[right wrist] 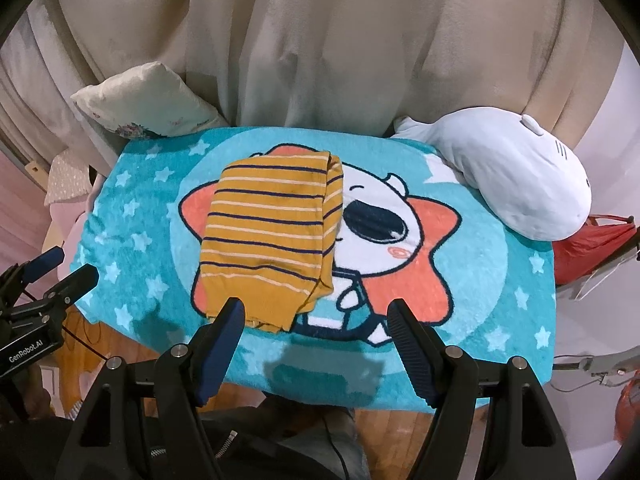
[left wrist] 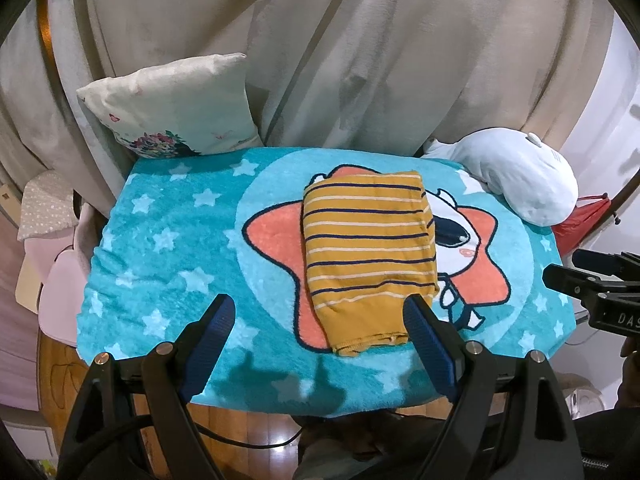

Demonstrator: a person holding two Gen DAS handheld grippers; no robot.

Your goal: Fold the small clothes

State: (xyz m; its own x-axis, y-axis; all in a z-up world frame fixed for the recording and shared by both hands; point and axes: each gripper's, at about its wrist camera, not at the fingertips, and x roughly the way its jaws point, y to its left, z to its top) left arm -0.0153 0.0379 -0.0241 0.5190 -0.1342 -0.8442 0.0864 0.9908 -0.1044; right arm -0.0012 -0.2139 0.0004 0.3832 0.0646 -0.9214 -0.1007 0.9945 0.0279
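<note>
A small mustard-yellow garment with navy and white stripes (left wrist: pixel 366 248) lies folded into a narrow rectangle on a turquoise star-pattern towel (left wrist: pixel 168 240). It also shows in the right wrist view (right wrist: pixel 268 236). My left gripper (left wrist: pixel 320 310) is open and empty, held above the garment's near hem, with its right finger over the hem's corner. My right gripper (right wrist: pixel 316 314) is open and empty, just right of the hem, with its left finger over the garment's near edge. Each gripper shows at the edge of the other's view, the right one (left wrist: pixel 576 272) and the left one (right wrist: pixel 60 268).
The towel (right wrist: pixel 500 300) covers a small table. A floral cream pillow (left wrist: pixel 172 108) lies at the back left and a white plush toy (left wrist: pixel 520 176) at the back right. Beige curtains (left wrist: pixel 340 48) hang behind. A red bag (right wrist: pixel 588 248) sits off the right side. Wooden floor lies below.
</note>
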